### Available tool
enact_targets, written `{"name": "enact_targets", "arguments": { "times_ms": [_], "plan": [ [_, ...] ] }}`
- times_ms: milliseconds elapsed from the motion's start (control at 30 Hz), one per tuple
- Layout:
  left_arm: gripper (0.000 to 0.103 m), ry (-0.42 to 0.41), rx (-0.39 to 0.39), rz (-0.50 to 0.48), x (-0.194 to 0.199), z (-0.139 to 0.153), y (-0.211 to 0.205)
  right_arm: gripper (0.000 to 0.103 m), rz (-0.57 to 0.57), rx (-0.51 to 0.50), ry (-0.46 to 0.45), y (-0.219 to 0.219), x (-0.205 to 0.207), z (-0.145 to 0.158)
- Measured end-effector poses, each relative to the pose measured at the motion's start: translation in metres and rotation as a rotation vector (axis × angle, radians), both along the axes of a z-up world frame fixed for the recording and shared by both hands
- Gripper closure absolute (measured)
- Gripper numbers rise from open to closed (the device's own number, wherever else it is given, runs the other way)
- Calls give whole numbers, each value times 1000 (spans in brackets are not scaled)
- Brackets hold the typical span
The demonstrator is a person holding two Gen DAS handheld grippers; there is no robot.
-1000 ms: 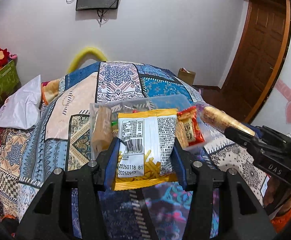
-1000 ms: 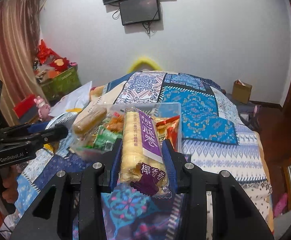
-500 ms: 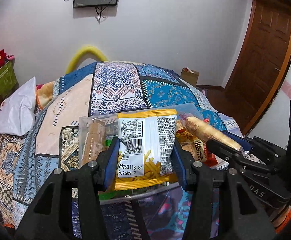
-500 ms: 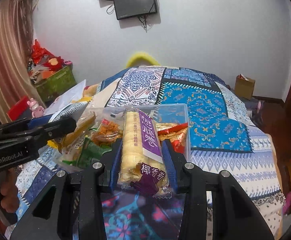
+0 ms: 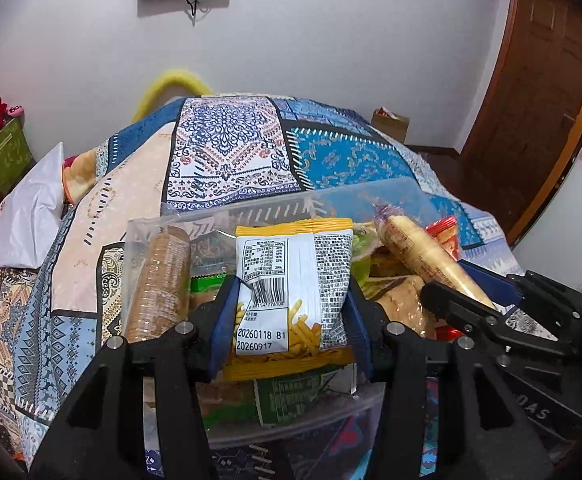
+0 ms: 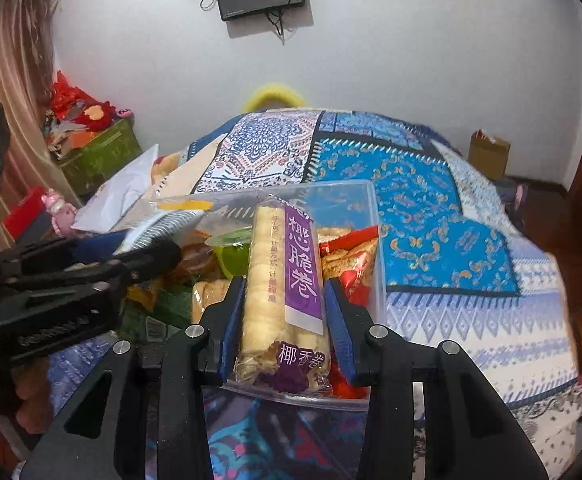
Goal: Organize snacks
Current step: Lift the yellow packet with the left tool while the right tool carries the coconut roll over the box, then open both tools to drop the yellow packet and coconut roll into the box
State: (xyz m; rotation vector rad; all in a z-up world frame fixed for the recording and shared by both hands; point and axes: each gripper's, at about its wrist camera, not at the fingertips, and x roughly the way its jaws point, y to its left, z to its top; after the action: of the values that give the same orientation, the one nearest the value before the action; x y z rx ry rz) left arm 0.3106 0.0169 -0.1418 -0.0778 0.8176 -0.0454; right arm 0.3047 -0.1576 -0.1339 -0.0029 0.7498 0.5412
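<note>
A clear plastic bin (image 5: 275,204) (image 6: 371,200) with several snack packs sits on the patterned bed. My left gripper (image 5: 291,312) is shut on a yellow-and-white fries snack bag (image 5: 295,280) and holds it over the bin. My right gripper (image 6: 285,320) is shut on a purple-labelled pack of crispy egg rolls (image 6: 287,280) over the bin's near right side. The roll pack also shows in the left wrist view (image 5: 423,260), with the right gripper (image 5: 491,312) beside it. A brown biscuit sleeve (image 5: 159,280) stands at the bin's left wall.
The patchwork quilt (image 5: 235,156) covers the bed. A white pillow (image 5: 31,216) lies at the left. A green box with red toys (image 6: 99,152) stands by the wall. A cardboard box (image 6: 489,152) and a wooden door (image 5: 531,100) are at the right.
Both grippers have moved forward and lower with their packs, from in front of the bin to over it. The bin looks nearer and larger.
</note>
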Motion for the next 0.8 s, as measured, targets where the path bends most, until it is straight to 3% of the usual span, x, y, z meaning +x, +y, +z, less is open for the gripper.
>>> {"name": "enact_targets", "arguments": {
  "times_ms": [133,267,433,467,800],
  "plan": [
    [51,0,19,-8,3,-3,-5,66,3,-16,-6,0,-3,1],
    [39,18,-4,-19,3,-3,-6,65,7,-40,3,2,-4,1],
    [35,-8,-4,-19,-9,8,-3,39,-14,-46,-6,-4,-8,6],
    [34,-10,-11,-20,-12,10,-2,37,-16,-41,-9,-6,-9,8],
    [34,-117,-35,-16,-66,61,7,37,6,-7,-64,-15,-38,45]
  ]
}}
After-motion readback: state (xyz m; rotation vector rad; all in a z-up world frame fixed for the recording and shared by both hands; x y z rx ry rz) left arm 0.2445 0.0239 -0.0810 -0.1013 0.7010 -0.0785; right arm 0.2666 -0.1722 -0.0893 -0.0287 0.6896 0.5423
